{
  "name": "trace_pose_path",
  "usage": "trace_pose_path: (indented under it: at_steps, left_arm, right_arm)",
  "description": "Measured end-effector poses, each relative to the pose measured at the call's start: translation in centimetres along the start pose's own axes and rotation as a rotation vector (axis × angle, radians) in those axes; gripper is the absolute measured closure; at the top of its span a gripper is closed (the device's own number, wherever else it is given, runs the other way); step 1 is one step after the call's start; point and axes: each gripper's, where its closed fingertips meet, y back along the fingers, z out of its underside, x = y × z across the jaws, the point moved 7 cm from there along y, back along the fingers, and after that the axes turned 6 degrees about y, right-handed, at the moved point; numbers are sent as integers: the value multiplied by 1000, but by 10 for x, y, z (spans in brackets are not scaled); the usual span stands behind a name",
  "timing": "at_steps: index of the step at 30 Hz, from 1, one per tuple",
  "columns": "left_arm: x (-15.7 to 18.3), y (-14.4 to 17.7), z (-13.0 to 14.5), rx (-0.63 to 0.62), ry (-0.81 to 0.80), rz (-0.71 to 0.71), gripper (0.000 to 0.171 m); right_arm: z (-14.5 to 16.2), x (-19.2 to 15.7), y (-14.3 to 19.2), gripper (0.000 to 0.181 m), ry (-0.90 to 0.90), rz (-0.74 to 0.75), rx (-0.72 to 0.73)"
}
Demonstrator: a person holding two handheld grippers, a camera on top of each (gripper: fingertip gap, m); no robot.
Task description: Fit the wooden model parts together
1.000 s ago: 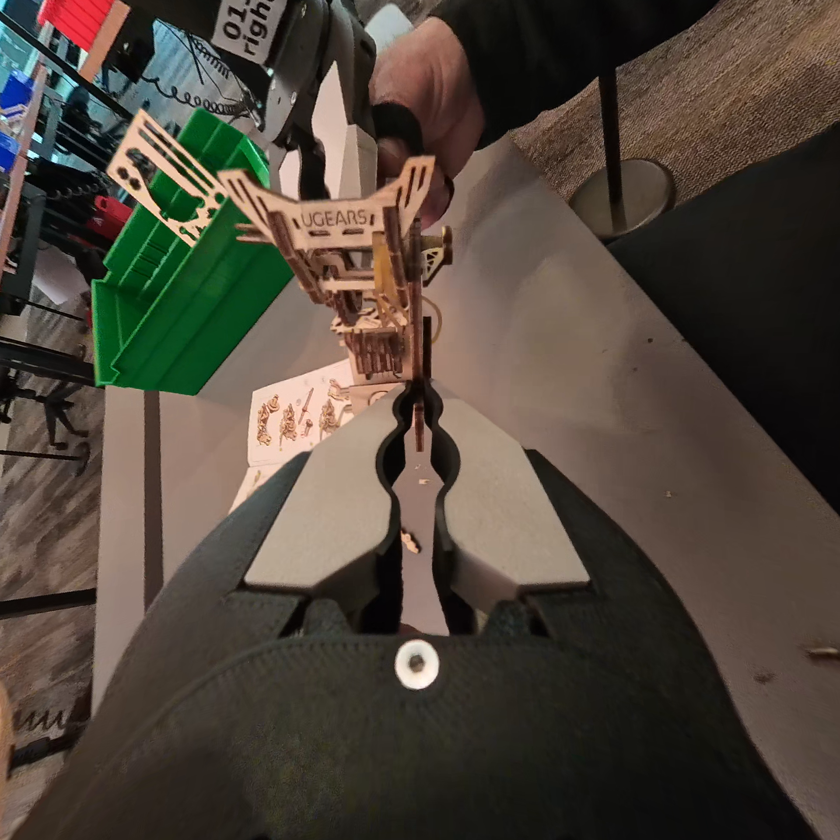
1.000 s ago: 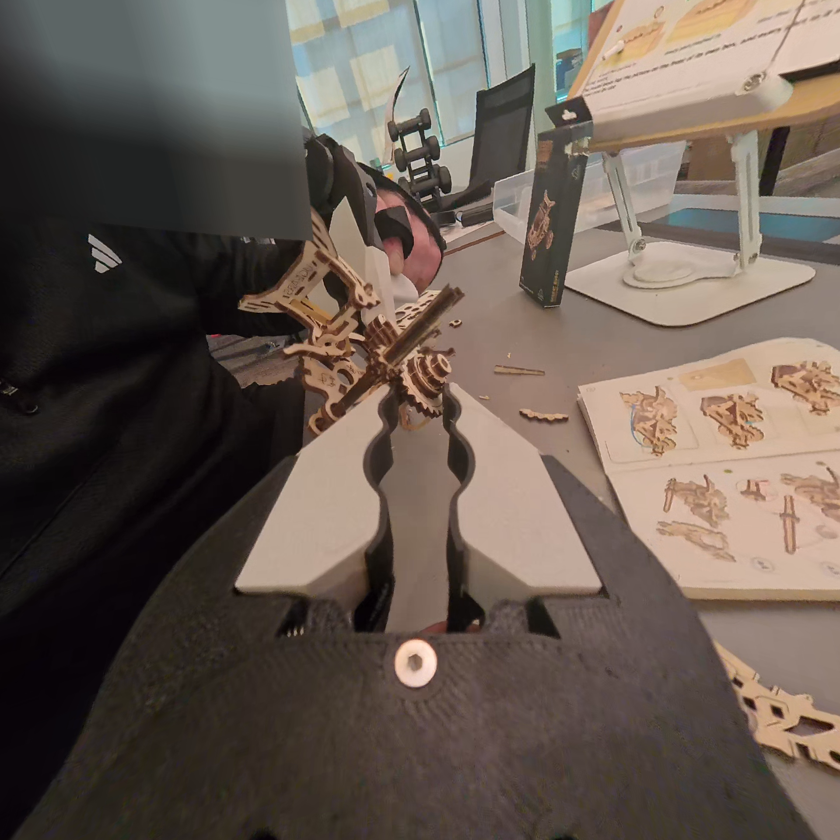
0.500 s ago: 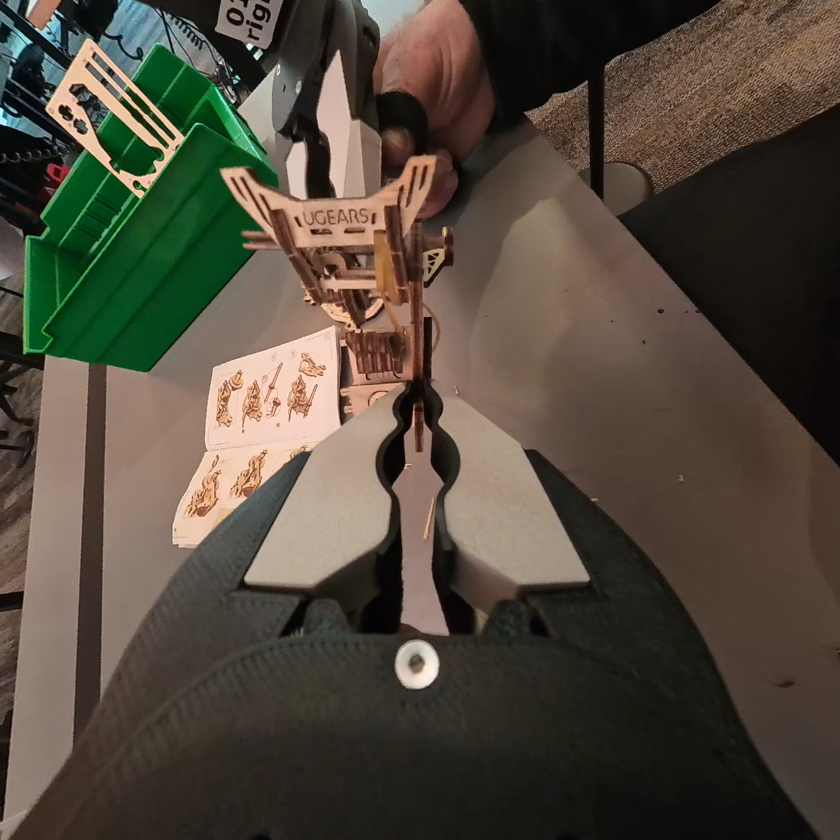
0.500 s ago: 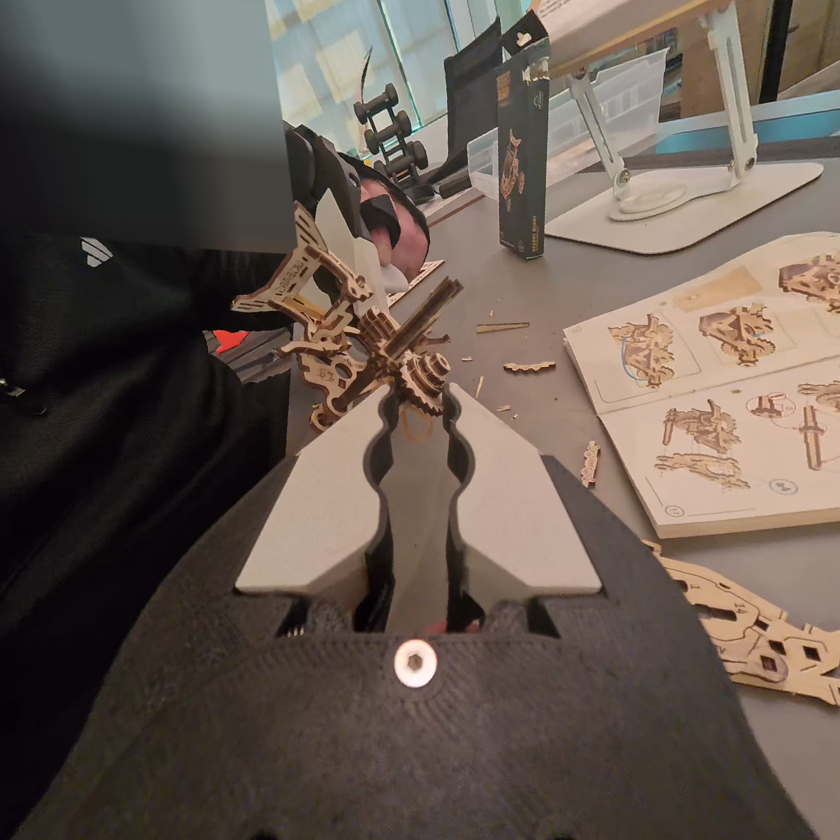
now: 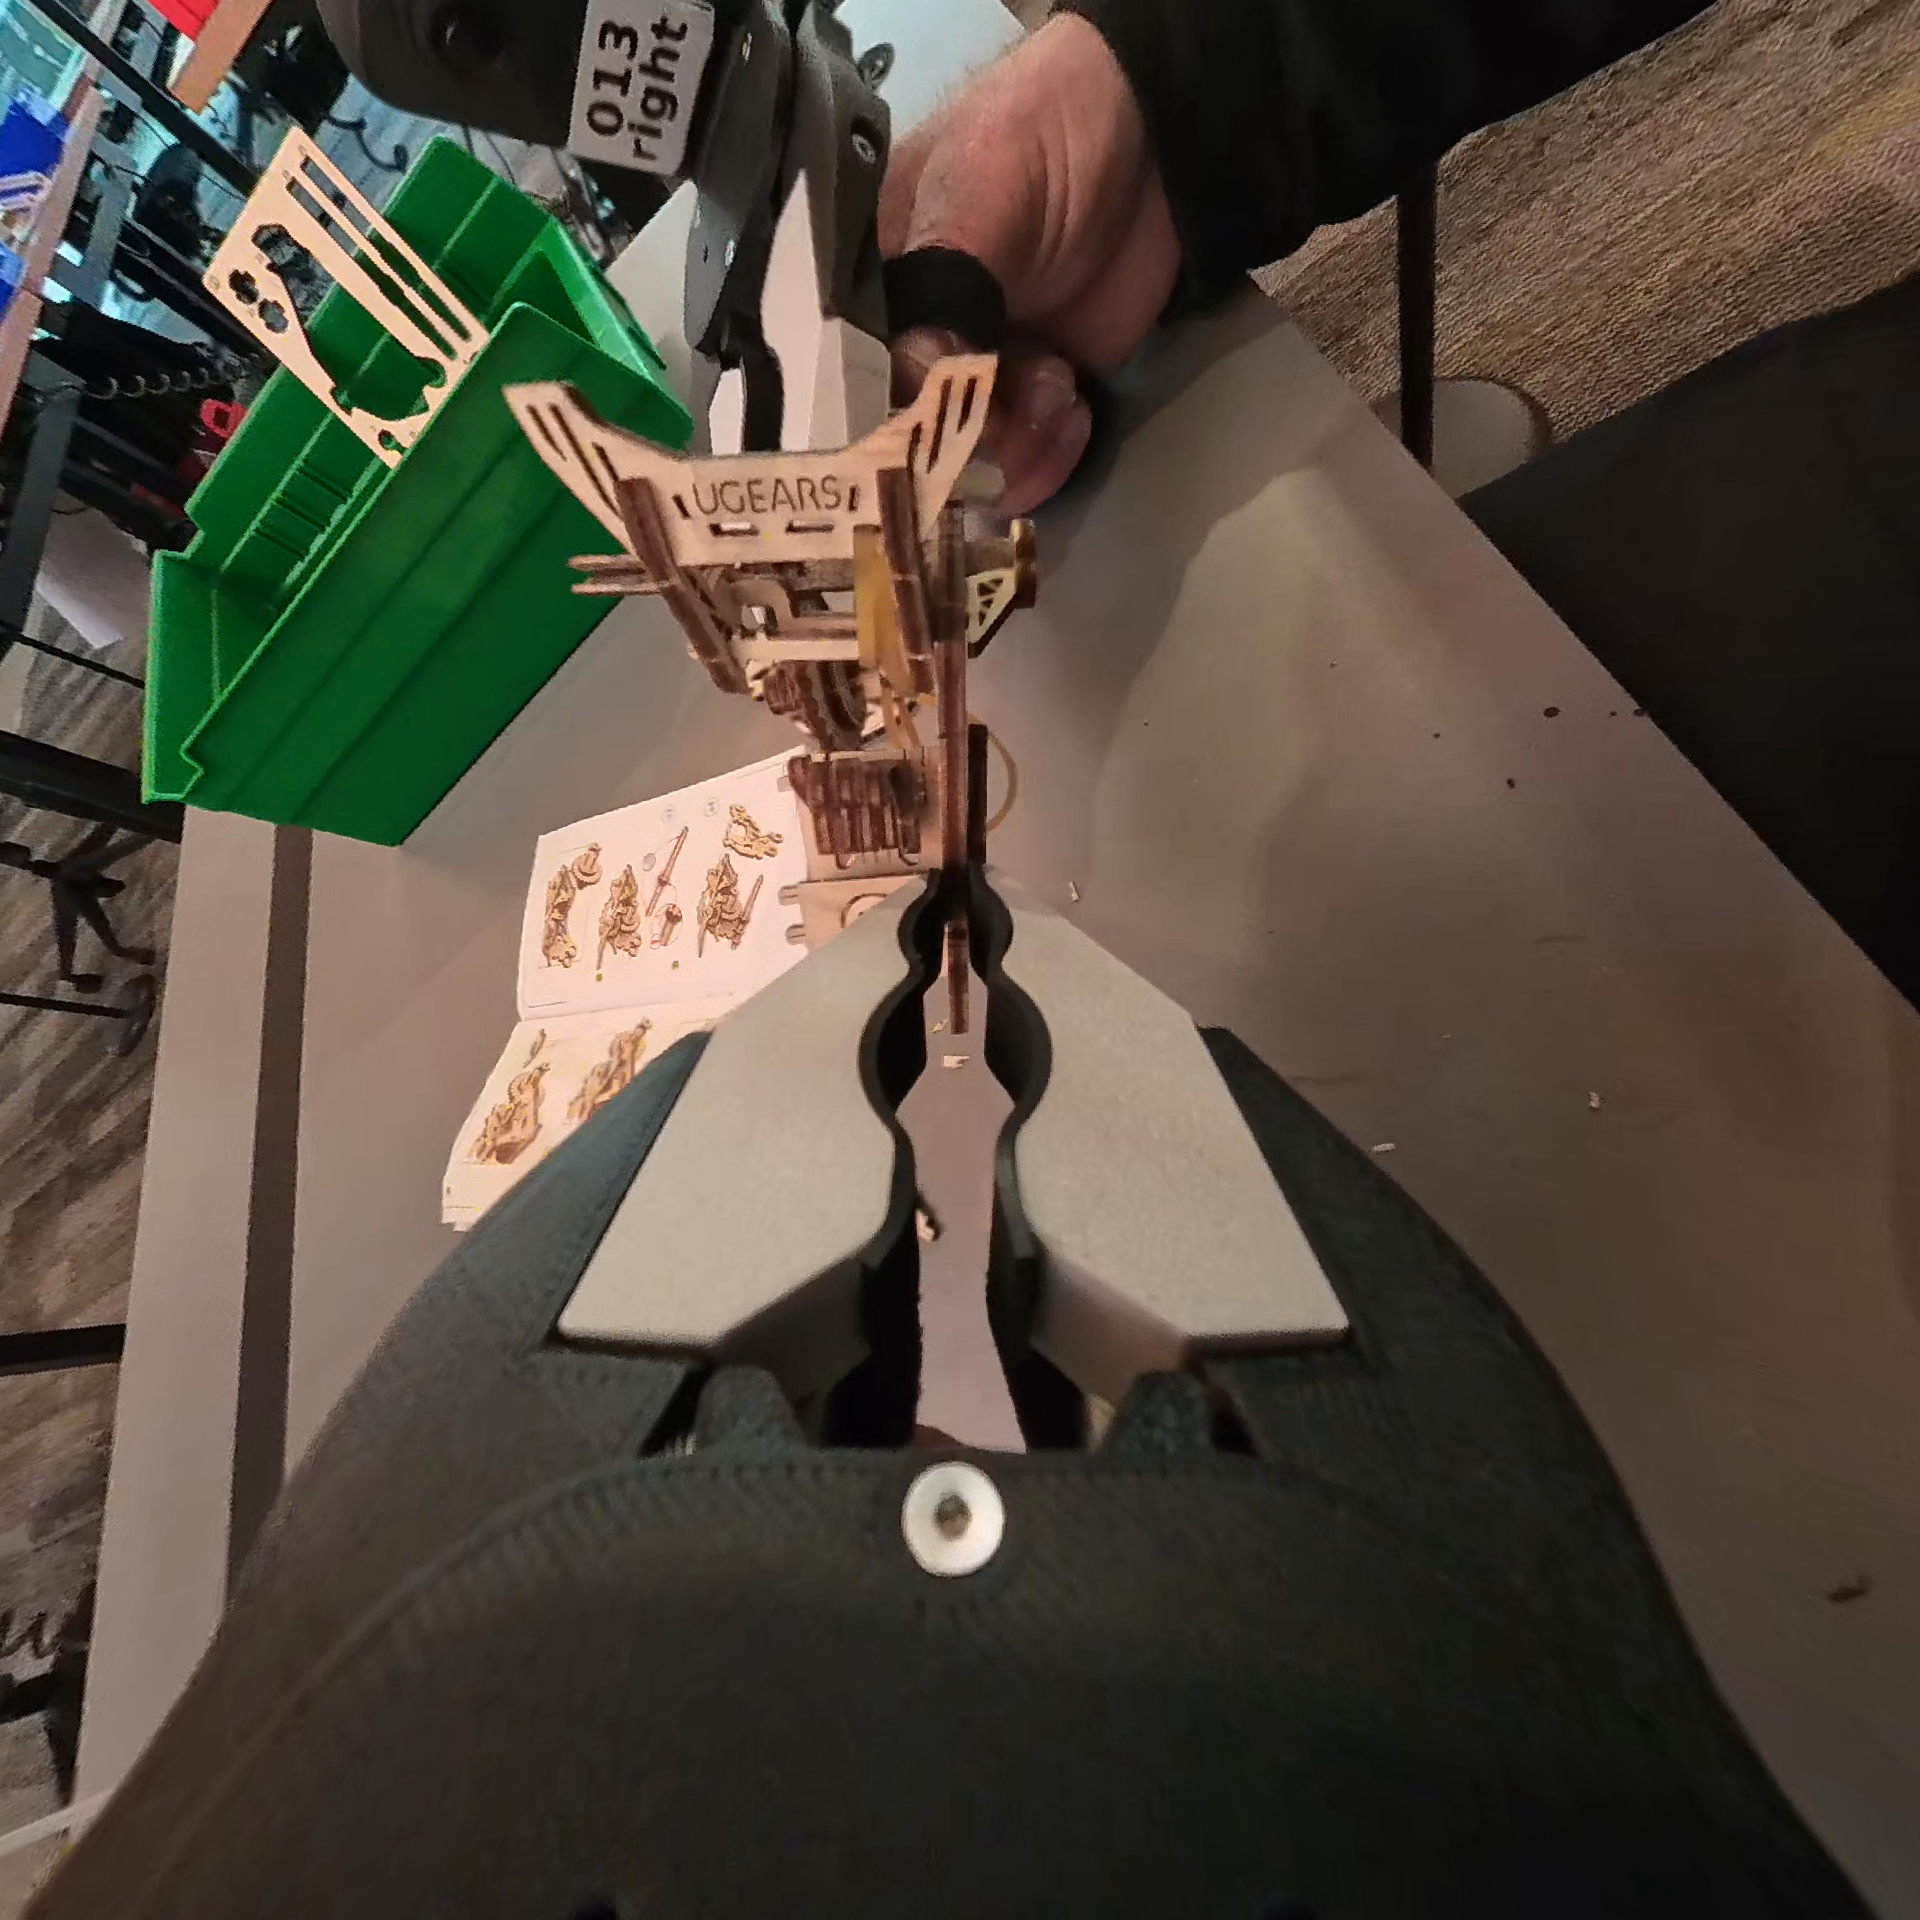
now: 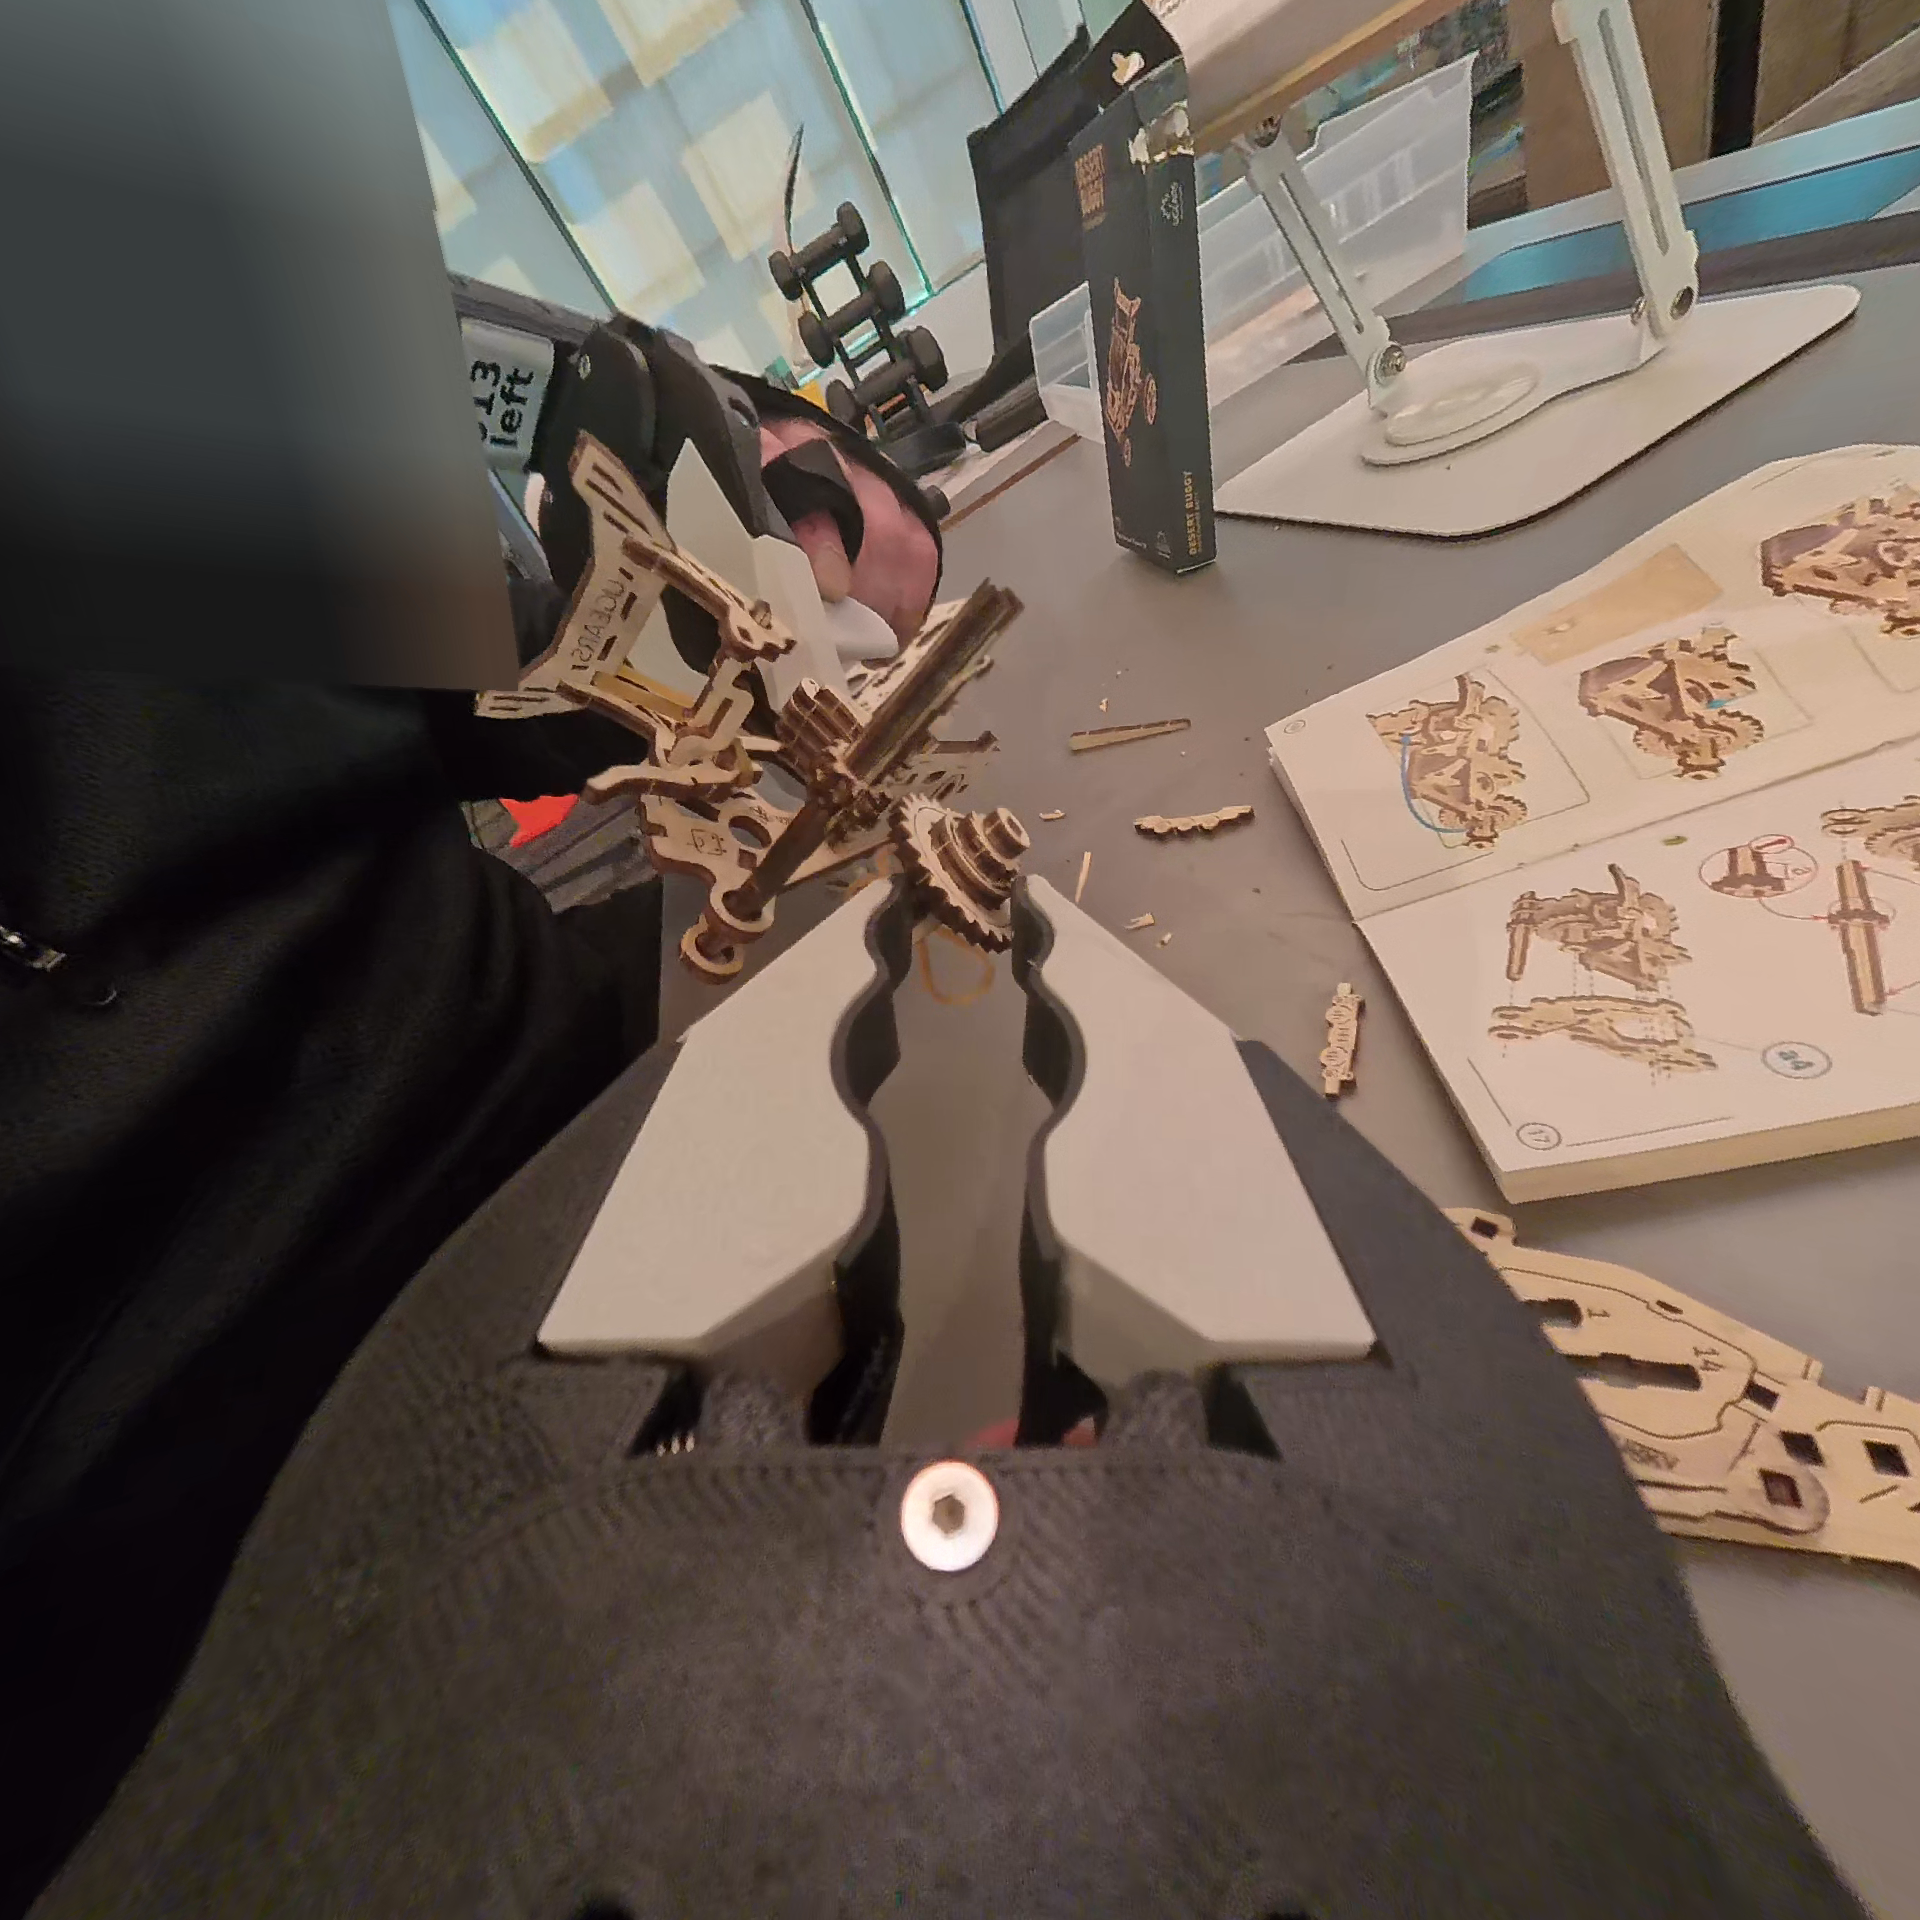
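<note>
Firmly, left hand-held gripper (image 5: 954, 914) clamped on wooden model (image 5: 800, 582); right hand-held gripper (image 6: 951, 914) around gear stack (image 6: 961, 868).

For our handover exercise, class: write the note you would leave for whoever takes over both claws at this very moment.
Left claw: shut on a thin upright strip of the wooden model, held above the table.
Right claw: closed on the gear stack at the model's near end.
Instruction booklet lies open on the table; a punched part sheet lies beside it, another stands in the green bin.
Done: the frame is largely assembled.
Left: whether the gear stack is seated cannot be told; loose pieces remain.
</note>
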Motion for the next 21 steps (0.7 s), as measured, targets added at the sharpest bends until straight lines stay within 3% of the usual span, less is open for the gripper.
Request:
trace_pose_path:
  at_steps: [15, 21]
  left_arm:
    - [6, -4, -6, -28, -82, -55, 171]
    - [6, -2, -8, -32, -87, -62, 171]
  right_arm:
    - [-4, 0, 2, 166, -27, -28, 77]
    - [-2, 10, 1, 166, -175, -38, 63]
